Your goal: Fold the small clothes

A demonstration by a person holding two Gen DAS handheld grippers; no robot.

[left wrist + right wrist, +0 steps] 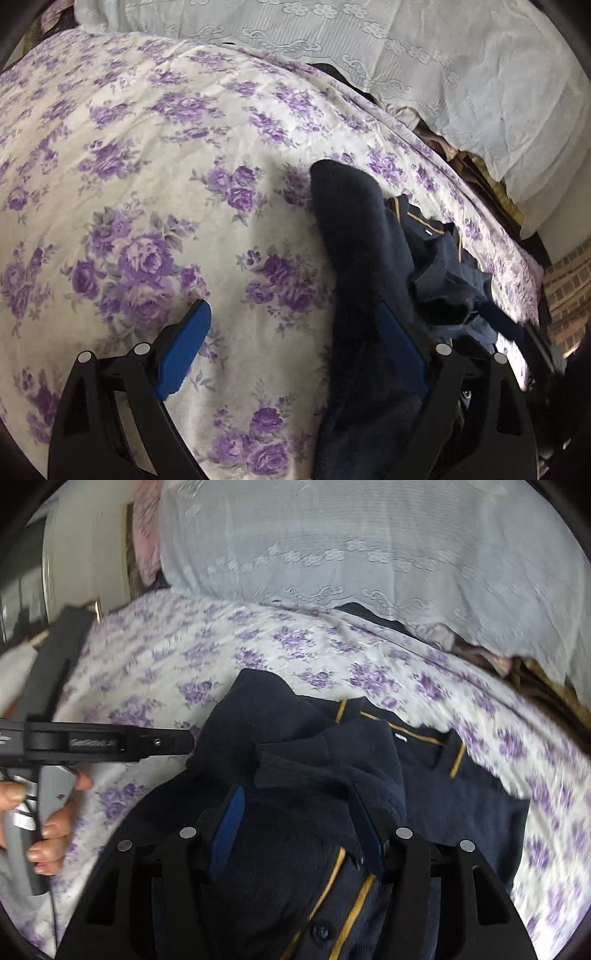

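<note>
A small navy polo shirt point(424, 786) with gold trim lies crumpled on a purple-flowered bedsheet point(207, 657). In the left wrist view the shirt point(362, 251) is at the right, with one sleeve draped over my right finger. My left gripper point(295, 332) is open with the jaws wide apart; nothing is pinched between the pads. It also shows in the right wrist view point(184, 740), side-on at the shirt's left edge. My right gripper point(299, 808) is open above the shirt's front placket, with fabric bunched between and over the blue pads.
A pale blue embroidered cover point(369, 48) lies over bedding at the back of the bed. A brick-patterned surface point(569, 291) shows past the bed's right edge. The person's hand point(48, 823) holds the left gripper's handle.
</note>
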